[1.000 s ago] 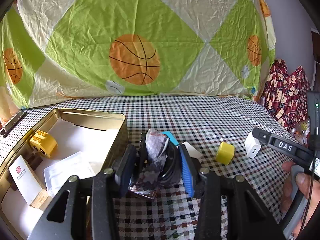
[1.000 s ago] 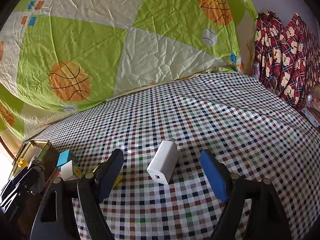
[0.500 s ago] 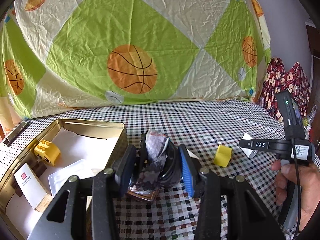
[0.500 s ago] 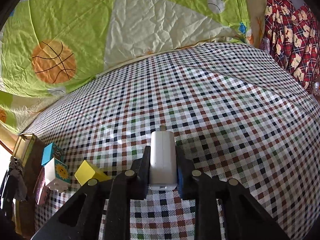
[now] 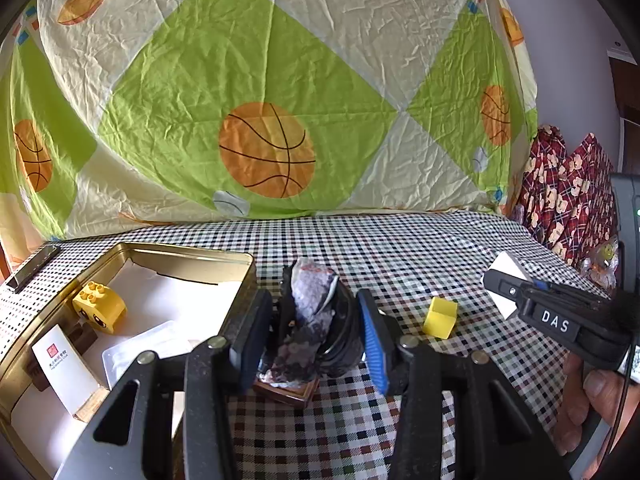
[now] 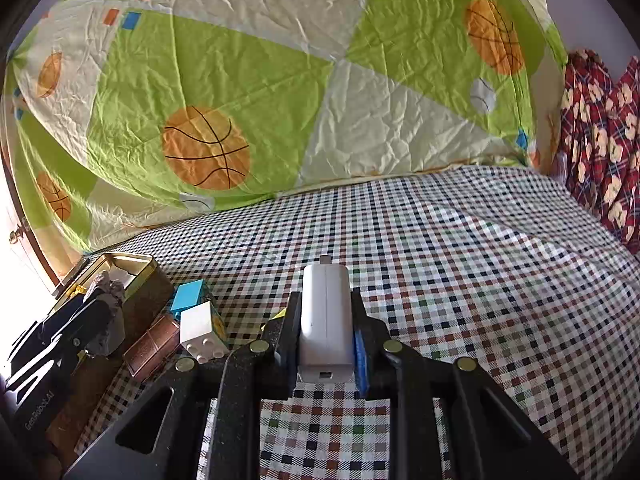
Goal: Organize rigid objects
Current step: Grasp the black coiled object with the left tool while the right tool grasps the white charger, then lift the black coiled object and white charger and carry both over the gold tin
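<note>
The right gripper [image 6: 326, 336] is clamped tight on a white charger [image 6: 325, 316], which stands lengthwise between its pads with its plug end pointing away, lifted above the checked tablecloth [image 6: 460, 280]. To this gripper's left, near its tips, sit a white toy brick [image 6: 202, 330] and a blue brick [image 6: 188, 294] touching it behind, with a brown box [image 6: 150, 346] just beside them. The left gripper [image 5: 310, 330] is partly closed on a grey crumpled bundle with black cord [image 5: 316, 316]; whether its pads press firmly cannot be told. The bundle rests on a small brown box [image 5: 286, 390] right under the tips. To the left of that gripper, just beside its left finger, stands an open gold tin [image 5: 192, 258] lined in white; it holds a yellow toy brick [image 5: 99, 308] toward the far left wall, a white card [image 5: 64, 366] on a wooden stand nearest the camera, and a clear plastic lid [image 5: 148, 354] between them. Right of the gripper a yellow cube [image 5: 441, 317] lies on the cloth, and beyond everything hangs a basketball-print sheet [image 5: 264, 120].
</note>
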The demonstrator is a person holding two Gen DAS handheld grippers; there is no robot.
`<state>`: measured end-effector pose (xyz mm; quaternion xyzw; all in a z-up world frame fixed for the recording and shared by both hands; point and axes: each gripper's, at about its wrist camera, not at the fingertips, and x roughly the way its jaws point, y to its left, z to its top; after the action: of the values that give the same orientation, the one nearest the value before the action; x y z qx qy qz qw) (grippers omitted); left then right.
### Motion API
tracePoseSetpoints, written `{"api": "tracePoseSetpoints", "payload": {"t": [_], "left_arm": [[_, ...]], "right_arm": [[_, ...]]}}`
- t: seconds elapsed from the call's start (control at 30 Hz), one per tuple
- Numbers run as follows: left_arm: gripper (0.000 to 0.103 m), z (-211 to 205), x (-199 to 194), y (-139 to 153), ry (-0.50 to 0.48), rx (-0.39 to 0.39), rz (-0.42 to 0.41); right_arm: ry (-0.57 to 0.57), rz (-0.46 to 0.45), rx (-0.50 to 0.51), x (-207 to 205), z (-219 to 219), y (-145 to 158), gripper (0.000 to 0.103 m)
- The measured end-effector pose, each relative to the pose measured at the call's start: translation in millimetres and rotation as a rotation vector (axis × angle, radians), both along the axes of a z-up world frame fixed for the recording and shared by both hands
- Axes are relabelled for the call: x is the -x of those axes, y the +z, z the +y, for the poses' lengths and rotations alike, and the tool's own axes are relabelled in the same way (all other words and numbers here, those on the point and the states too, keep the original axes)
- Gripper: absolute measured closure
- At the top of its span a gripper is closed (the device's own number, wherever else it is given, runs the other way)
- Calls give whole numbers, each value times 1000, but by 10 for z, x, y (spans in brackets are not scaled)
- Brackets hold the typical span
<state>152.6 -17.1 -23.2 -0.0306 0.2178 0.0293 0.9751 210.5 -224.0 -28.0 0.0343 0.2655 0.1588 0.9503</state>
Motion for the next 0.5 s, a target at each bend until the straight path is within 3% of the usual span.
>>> {"api": "tracePoseSetpoints", "payload": {"t": [0.33, 0.5], "left_arm": [[61, 18, 37, 10, 1, 4, -7], [61, 24, 64, 14, -1, 4, -11]], "right_arm": [[-9, -196, 42, 382, 110, 156, 80], [2, -238, 31, 480, 114, 194, 80]]}}
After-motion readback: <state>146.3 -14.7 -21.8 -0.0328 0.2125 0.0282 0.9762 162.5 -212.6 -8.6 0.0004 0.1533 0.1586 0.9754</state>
